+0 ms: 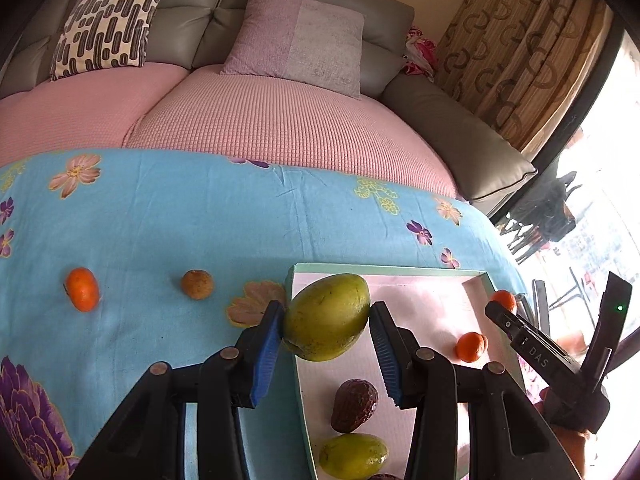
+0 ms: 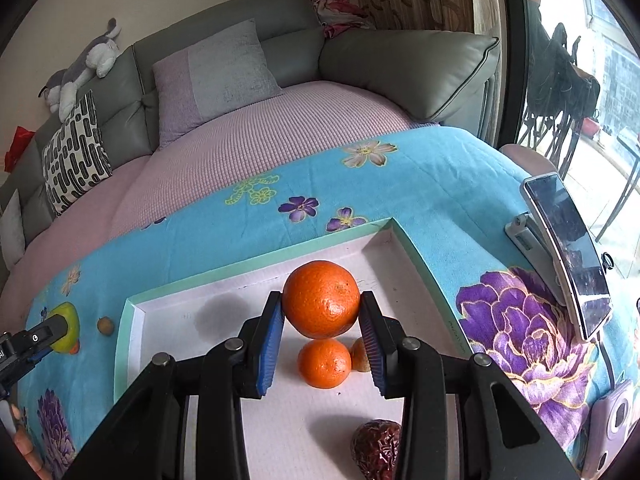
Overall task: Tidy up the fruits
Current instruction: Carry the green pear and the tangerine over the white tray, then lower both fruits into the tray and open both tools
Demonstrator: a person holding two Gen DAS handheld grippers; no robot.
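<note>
While left hand-held gripper point(image 1: 326, 322) clamps mango point(image 1: 326, 316), long axis tilted up-right; right hand-held gripper point(image 2: 322, 316) clamps orange point(image 2: 321, 299).

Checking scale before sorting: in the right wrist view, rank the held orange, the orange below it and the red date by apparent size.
1. Held orange, nearest the camera, so inflated.
2. Orange below and red date: unsure; the date is partly hidden.

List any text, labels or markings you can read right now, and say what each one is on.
"DAS": white letters on the black body of the right gripper, which holds an orange; any further letters are cut off.
Faint print on the tray rim: too small to read.
Phone screen: no legible text.
</note>
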